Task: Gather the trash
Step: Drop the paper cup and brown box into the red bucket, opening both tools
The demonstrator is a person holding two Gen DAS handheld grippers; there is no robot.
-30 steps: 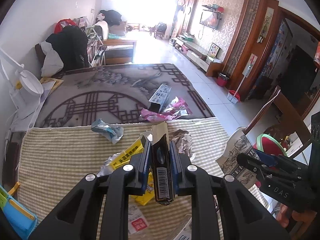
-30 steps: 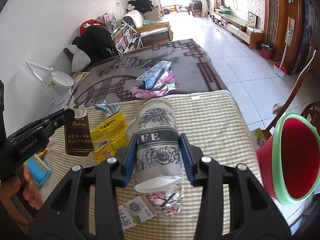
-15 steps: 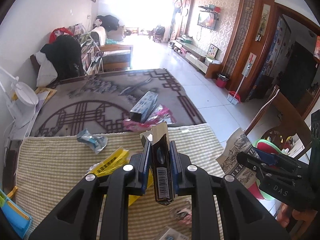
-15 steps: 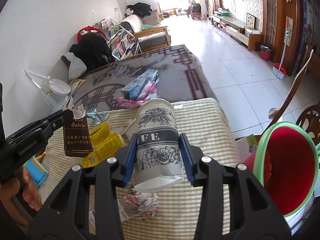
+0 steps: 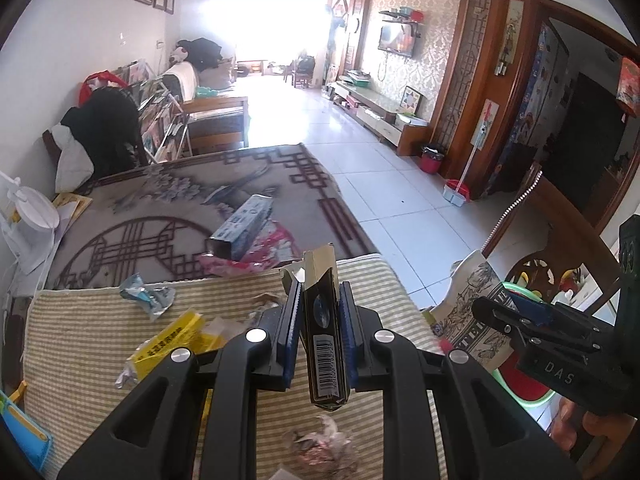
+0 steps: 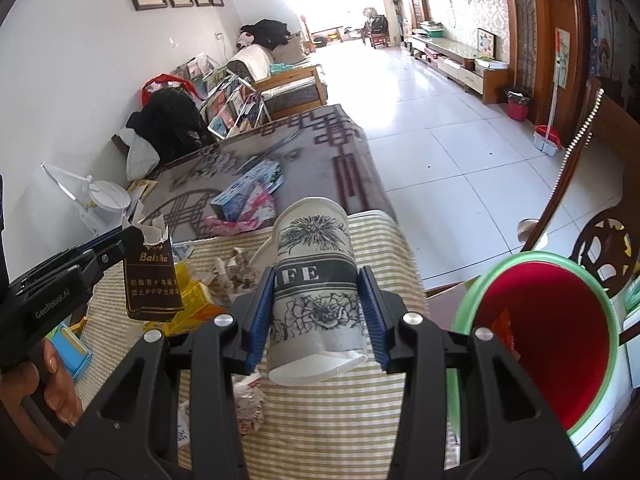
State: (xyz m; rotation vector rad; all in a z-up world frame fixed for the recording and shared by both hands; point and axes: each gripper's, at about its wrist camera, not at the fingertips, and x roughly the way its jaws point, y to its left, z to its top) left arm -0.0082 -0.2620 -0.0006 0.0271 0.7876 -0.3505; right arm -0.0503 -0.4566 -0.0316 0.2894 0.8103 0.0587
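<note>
Trash is spread over the striped cloth on the surface [image 6: 352, 432], and the red bin [image 6: 552, 344] with its green rim stands just off the cloth's right edge. Your right claw [image 6: 316, 304] is clamped on the printed paper cup [image 6: 316, 280], lying on its side, rim toward the camera, held above the cloth just left of the bin's mouth. Your left claw [image 5: 319, 320] is pinched nearly closed on the dark cigarette pack [image 5: 323, 332], barcode facing the camera, torn top up. On the cloth lie yellow wrappers [image 5: 168, 344], a blue-silver wrapper [image 5: 148, 296] and a crumpled foil scrap [image 6: 250, 404].
</note>
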